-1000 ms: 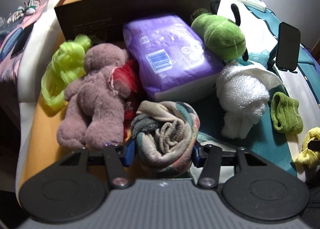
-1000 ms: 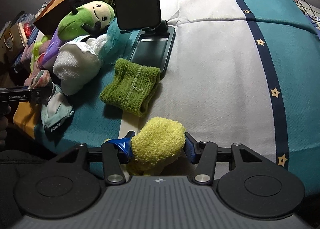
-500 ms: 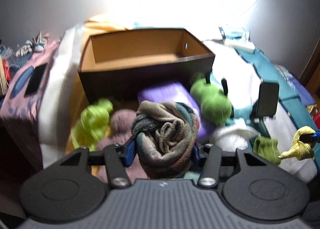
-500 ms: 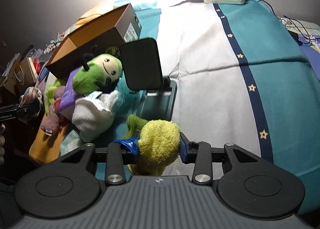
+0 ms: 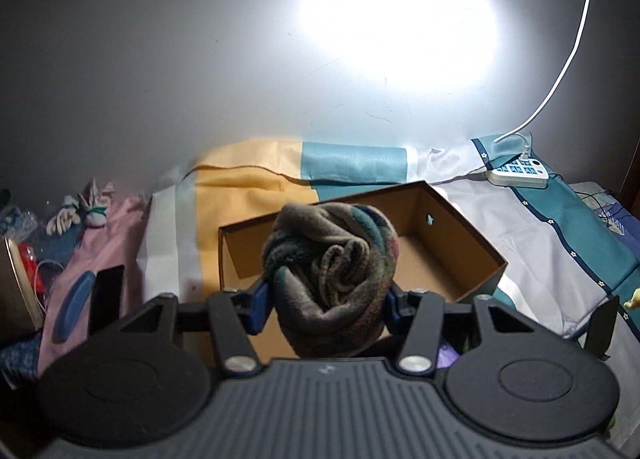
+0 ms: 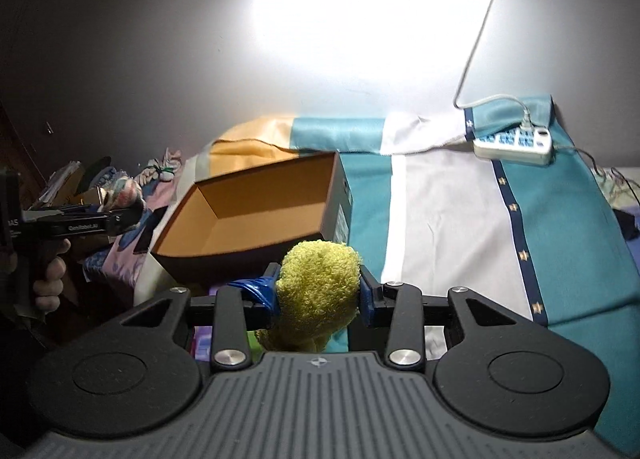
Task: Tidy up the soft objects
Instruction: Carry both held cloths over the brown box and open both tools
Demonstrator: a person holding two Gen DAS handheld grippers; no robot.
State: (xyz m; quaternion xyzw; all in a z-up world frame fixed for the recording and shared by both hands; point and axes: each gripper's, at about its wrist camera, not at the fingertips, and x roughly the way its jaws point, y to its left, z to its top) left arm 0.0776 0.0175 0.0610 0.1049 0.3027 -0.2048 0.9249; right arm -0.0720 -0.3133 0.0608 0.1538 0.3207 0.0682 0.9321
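A rolled fleece cloth in grey, teal and pink sits between the blue pads of my left gripper, which is shut on it and holds it in the air before the open brown cardboard box. My right gripper is shut on a fuzzy yellow cloth, lifted near the box, whose inside is bare. In the right wrist view the left gripper shows at the far left with a hand around its grip.
The box lies on a bed sheet striped teal, white and yellow. A white power strip with its cable lies at the back right by the wall. A black phone stand is at the right, clutter at the left.
Both grippers rose with their cloths and tipped upward. The pile of plush toys dropped out of view below, and the box's open inside now shows. The right jaws tightened on the yellow cloth.
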